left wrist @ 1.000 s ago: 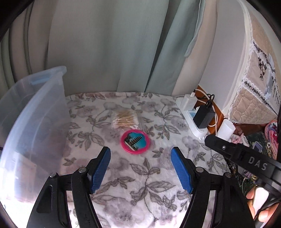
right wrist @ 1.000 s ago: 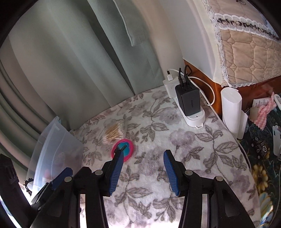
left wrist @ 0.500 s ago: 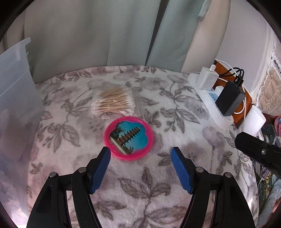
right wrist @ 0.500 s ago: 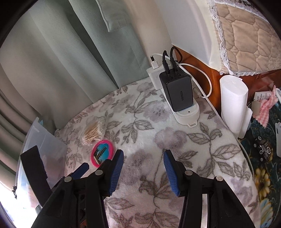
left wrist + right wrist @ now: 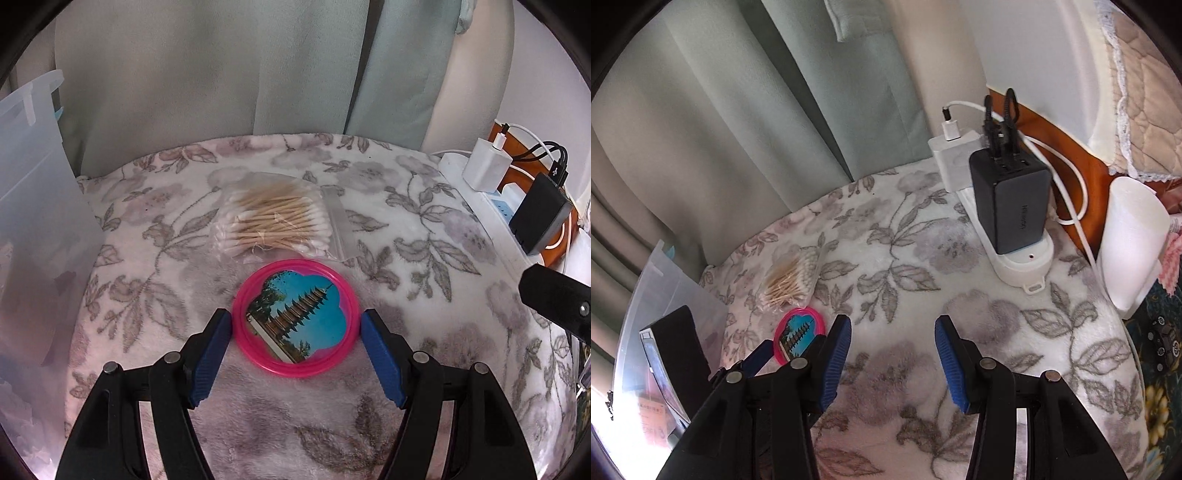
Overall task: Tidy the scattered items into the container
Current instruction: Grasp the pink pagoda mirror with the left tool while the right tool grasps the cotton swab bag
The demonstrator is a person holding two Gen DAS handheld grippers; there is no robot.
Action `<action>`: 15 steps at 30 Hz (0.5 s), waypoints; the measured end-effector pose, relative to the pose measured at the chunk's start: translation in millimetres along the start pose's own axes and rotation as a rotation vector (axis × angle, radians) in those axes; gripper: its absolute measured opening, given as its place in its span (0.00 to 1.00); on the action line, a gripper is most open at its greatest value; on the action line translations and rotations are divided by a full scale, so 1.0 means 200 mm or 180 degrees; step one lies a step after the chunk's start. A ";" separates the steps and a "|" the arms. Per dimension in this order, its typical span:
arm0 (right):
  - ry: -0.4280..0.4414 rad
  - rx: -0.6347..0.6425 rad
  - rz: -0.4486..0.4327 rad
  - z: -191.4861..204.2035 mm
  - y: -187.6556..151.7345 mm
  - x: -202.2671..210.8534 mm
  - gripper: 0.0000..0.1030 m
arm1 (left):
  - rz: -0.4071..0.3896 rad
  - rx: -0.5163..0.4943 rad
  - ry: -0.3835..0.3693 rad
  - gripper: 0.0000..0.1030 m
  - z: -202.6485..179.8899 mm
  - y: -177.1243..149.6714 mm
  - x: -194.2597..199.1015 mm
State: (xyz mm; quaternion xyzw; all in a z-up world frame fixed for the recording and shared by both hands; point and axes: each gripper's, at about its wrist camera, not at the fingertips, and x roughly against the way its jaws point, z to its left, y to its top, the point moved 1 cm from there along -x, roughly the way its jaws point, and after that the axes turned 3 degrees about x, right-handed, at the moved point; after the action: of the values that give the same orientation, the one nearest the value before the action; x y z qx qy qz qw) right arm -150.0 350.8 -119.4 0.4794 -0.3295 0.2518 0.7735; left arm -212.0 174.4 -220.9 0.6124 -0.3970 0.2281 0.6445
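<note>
A round pink-rimmed disc with a pagoda picture lies flat on the flowered cloth. My left gripper is open, its blue pads on either side of the disc, close to its rim. A clear bag of cotton swabs lies just beyond the disc. The clear plastic container stands at the left. In the right wrist view the disc and swab bag lie to the left, the container beyond them. My right gripper is open and empty above bare cloth.
A white power strip with a black charger and a white plug lies along the right edge, cables behind it. A white paper roll stands further right. Curtains hang behind the table.
My left gripper has moved forward and down, so the pink disc now lies between its open pads. The right gripper has shifted slightly toward the power strip.
</note>
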 end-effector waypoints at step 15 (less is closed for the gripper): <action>0.0447 0.0251 0.0222 0.26 0.05 -0.33 0.50 | 0.0010 0.0497 0.0343 0.71 0.38 -0.02 0.06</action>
State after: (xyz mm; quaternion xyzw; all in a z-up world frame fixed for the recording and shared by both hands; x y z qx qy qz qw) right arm -214.7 303.1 -147.3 0.4788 -0.2807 0.3243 0.7660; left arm -218.7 97.4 -218.4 0.6470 -0.3437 0.2920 0.6149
